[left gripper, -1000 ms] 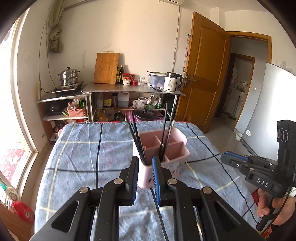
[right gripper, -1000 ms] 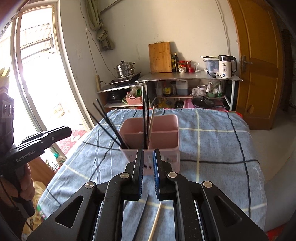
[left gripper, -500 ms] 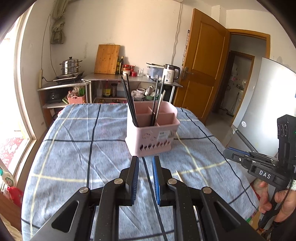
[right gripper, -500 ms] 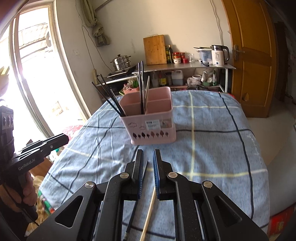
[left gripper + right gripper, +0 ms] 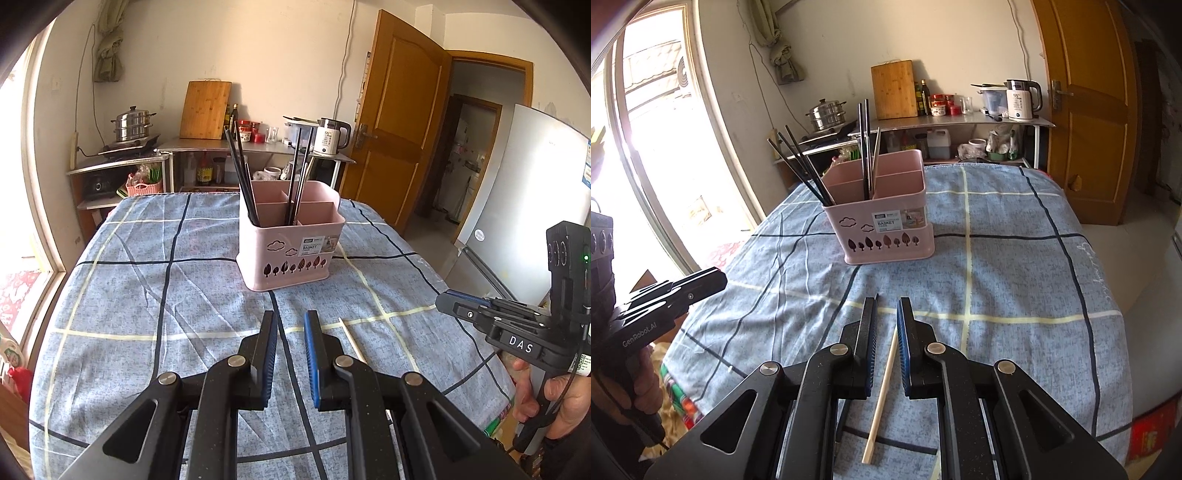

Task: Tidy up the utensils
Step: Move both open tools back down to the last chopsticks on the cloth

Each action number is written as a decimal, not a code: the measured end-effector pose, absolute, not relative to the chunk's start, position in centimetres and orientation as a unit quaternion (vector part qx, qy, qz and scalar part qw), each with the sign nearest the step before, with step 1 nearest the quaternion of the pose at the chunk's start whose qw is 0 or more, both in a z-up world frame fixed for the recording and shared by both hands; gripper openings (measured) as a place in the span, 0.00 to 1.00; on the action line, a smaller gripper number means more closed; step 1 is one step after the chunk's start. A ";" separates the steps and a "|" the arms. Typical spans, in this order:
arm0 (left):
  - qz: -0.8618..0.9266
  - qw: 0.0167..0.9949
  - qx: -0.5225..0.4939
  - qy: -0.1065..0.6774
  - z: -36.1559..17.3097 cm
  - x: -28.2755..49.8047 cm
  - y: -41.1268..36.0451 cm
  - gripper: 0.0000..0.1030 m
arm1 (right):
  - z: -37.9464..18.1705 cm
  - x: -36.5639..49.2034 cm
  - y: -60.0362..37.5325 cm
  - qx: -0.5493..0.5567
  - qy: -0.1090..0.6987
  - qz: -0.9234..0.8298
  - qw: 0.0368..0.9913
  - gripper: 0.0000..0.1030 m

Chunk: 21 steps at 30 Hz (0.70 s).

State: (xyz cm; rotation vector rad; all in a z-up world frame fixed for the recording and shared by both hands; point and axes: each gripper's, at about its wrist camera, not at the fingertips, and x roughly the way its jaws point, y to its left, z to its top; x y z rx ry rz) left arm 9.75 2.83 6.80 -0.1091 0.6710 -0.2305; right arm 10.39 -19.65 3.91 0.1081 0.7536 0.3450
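One wooden chopstick (image 5: 882, 391), fully right-view.

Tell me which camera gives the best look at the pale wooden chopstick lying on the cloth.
The right wrist view. There the pale chopstick lies nearly whole on the tablecloth, running under the gap of the right gripper. The left wrist view shows only a short end of it, beside the left gripper.

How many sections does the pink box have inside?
3 show: the pink plastic utensil basket has one long section on its left side and two smaller ones on its right, front and back. Nothing hints at more.
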 end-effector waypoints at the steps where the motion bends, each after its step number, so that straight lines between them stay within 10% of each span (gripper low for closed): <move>1: -0.113 0.936 -0.054 0.330 6.7 9.9 2.8 0.14 | 3.8 10.5 -19.6 0.052 0.367 0.167 0.914 0.11; 21: -0.122 0.914 -0.068 0.381 1.5 14.6 2.8 0.14 | -3.3 15.6 -17.1 0.039 0.443 0.172 0.879 0.11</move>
